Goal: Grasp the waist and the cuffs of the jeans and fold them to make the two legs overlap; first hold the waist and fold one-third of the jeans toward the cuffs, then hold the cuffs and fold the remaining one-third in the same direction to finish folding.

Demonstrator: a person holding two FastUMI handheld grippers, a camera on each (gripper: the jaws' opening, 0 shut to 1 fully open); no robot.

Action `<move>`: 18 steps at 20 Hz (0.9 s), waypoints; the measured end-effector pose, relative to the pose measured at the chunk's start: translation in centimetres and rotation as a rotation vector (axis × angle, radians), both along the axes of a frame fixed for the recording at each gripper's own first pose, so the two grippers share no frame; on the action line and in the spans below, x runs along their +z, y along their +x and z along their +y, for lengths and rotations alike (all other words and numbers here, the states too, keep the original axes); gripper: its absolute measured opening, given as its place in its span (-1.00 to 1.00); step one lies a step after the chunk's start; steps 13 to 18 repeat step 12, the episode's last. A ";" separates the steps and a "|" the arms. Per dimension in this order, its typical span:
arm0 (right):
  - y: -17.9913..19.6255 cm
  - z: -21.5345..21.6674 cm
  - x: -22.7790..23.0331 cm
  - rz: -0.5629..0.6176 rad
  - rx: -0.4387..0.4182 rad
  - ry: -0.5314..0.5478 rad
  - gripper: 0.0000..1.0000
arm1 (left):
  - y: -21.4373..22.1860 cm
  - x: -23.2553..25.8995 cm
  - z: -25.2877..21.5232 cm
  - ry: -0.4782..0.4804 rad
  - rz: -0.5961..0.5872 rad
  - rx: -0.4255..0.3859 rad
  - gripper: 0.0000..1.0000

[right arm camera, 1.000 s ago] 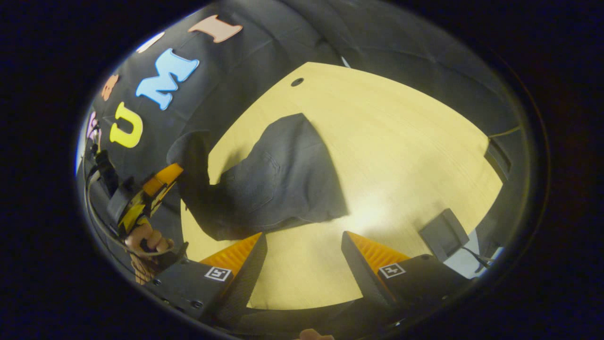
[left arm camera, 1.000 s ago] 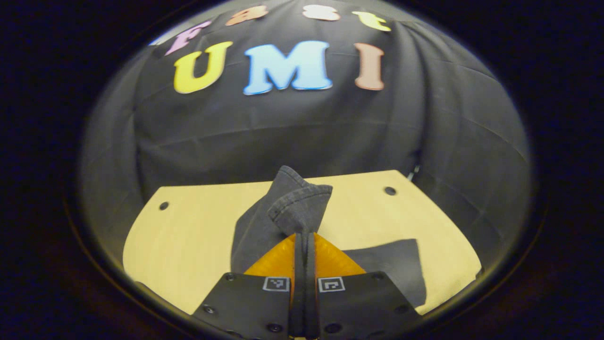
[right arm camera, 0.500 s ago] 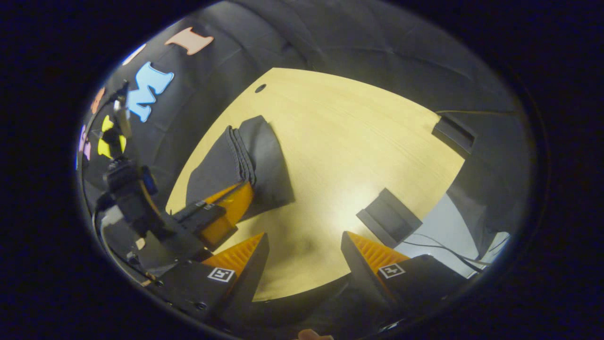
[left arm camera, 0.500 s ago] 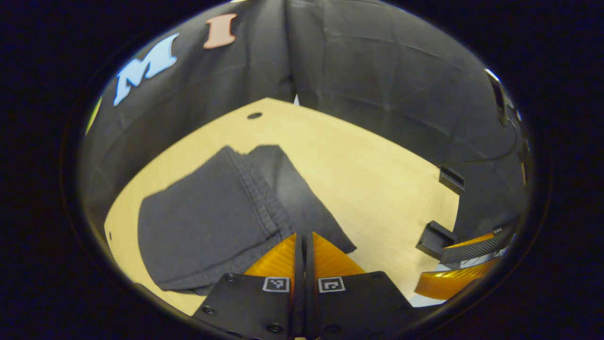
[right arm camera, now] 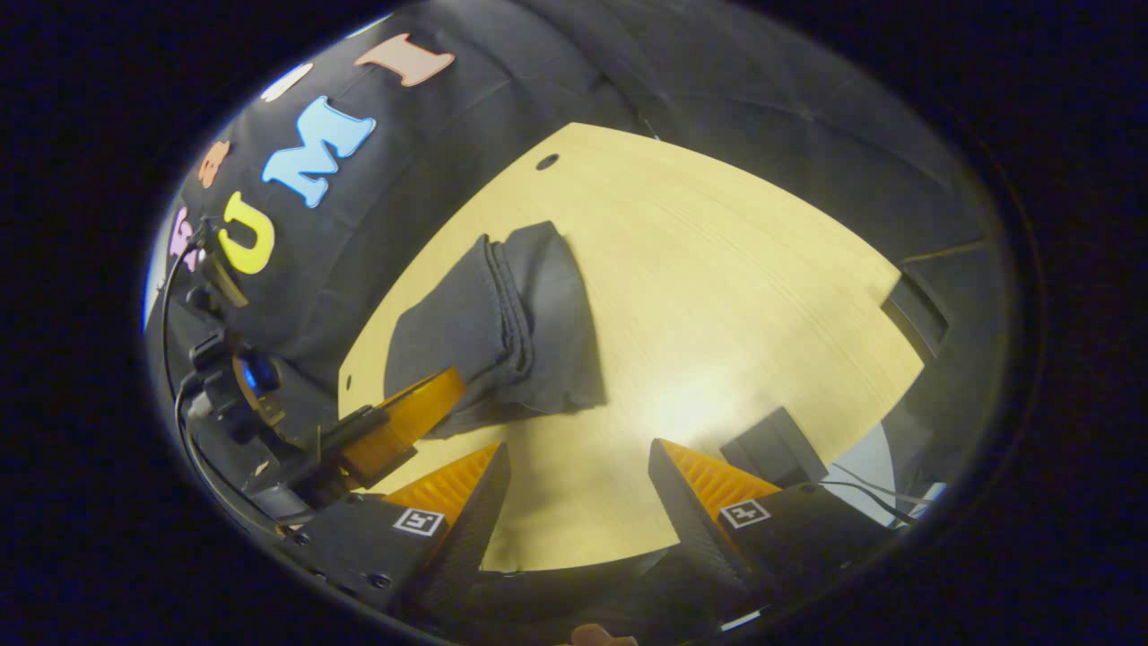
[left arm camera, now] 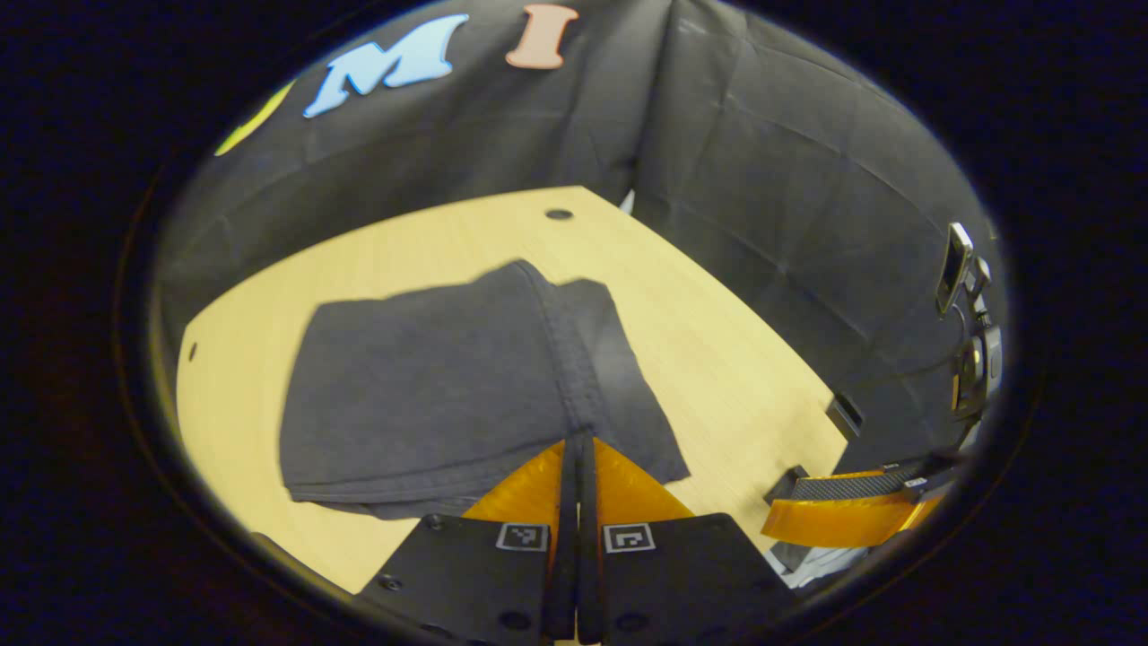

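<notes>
Dark grey jeans (left arm camera: 421, 377) lie folded in a flat packet on the light wooden table (left arm camera: 717, 359). The top layer's hemmed cuff edge (left arm camera: 565, 350) runs straight down to my left gripper (left arm camera: 577, 441), which is shut on the cuff at the packet's near edge. In the right gripper view the jeans (right arm camera: 529, 332) lie at the table's left side, with the left gripper (right arm camera: 408, 422) touching their near corner. My right gripper (right arm camera: 578, 444) stands open over bare table near the front edge, nothing between its fingers. It also appears at the right of the left gripper view (left arm camera: 843, 520).
Small black blocks (right arm camera: 776, 444) (right arm camera: 915, 309) sit at the table's right edge. A round hole (right arm camera: 546, 161) marks the far corner. Bare wood spreads to the right of the jeans. A person's hand holds the left gripper's handle, with cables (right arm camera: 193, 431) around it.
The left gripper carried the raised cuffs over and down onto the rest of the jeans, which now lie as a flat folded packet. The right gripper stayed open and shifted only slightly.
</notes>
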State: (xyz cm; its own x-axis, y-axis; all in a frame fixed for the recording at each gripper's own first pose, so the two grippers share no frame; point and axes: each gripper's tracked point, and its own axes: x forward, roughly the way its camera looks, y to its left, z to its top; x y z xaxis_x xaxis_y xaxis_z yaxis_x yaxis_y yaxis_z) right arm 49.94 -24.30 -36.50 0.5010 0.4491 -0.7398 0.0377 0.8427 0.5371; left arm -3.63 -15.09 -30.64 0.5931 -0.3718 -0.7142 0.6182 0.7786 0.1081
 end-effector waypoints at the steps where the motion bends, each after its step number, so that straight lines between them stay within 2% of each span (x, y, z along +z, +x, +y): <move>1: 0.8 0.4 0.7 -0.014 0.022 0.001 0.90 | 1.1 2.6 1.5 0.016 -0.067 0.033 -0.22; 3: 3.1 1.3 2.5 -0.073 0.057 -0.016 0.90 | 4.2 8.2 4.7 0.058 -0.257 0.105 1.00; 5: 5.9 2.0 4.9 -0.174 0.073 -0.061 0.89 | 5.2 12.8 6.8 0.022 -0.335 0.137 0.98; 6: 7.9 2.2 6.7 -0.277 0.057 -0.086 0.90 | 5.7 15.5 8.1 -0.013 -0.370 0.156 0.99; 9: 12.5 2.5 15.7 -0.704 -0.028 -0.145 0.90 | 6.2 24.0 8.6 -0.186 -0.556 0.152 1.00; 10: 13.3 2.8 18.6 -0.830 -0.057 -0.141 0.90 | 6.3 26.0 9.0 -0.228 -0.611 0.151 0.99; 11: 13.5 3.0 21.1 -0.945 -0.093 -0.141 0.91 | 6.5 27.4 9.4 -0.257 -0.655 0.151 0.87; 12: 13.5 2.5 22.9 -1.037 -0.133 -0.163 0.92 | 6.5 28.7 9.9 -0.280 -0.695 0.147 0.87; 18: 13.5 2.5 22.9 -1.037 -0.133 -0.163 0.92 | 6.5 28.7 9.9 -0.280 -0.695 0.147 0.87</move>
